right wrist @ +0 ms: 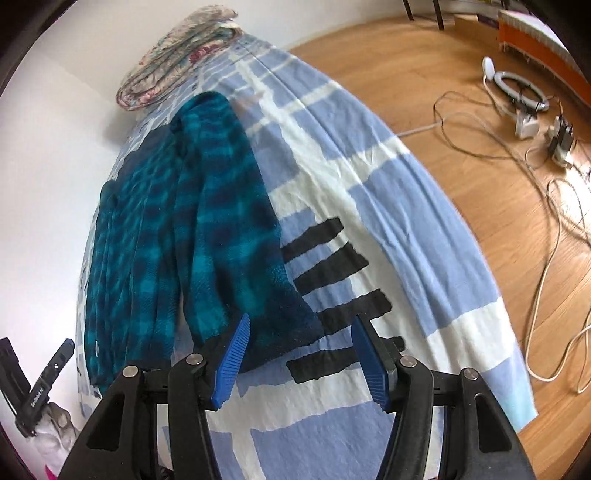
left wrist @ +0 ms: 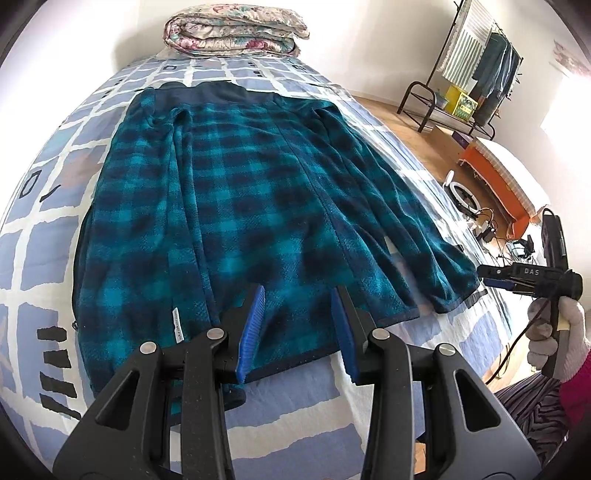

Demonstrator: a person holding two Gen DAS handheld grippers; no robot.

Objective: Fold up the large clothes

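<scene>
A teal and navy plaid fleece jacket (left wrist: 229,192) lies flat on the bed, collar at the far end and hem toward me. My left gripper (left wrist: 299,295) hovers over the hem with its jaws open and nothing pinched. The jacket's right sleeve (right wrist: 236,236) runs down to its cuff. There my right gripper (right wrist: 301,325) stands open, the cuff's corner lying under the gap near the left fingertip. In the left wrist view the right gripper (left wrist: 491,277) shows beside that cuff, held by a gloved hand (left wrist: 557,332).
The bed sheet (right wrist: 388,192) is blue and white with black bars. A folded floral quilt (left wrist: 236,29) sits at the bed's far end. Beyond the bed's right edge are wooden floor, cables (right wrist: 546,229), a ring lamp (right wrist: 513,85) and a clothes rack (left wrist: 476,66).
</scene>
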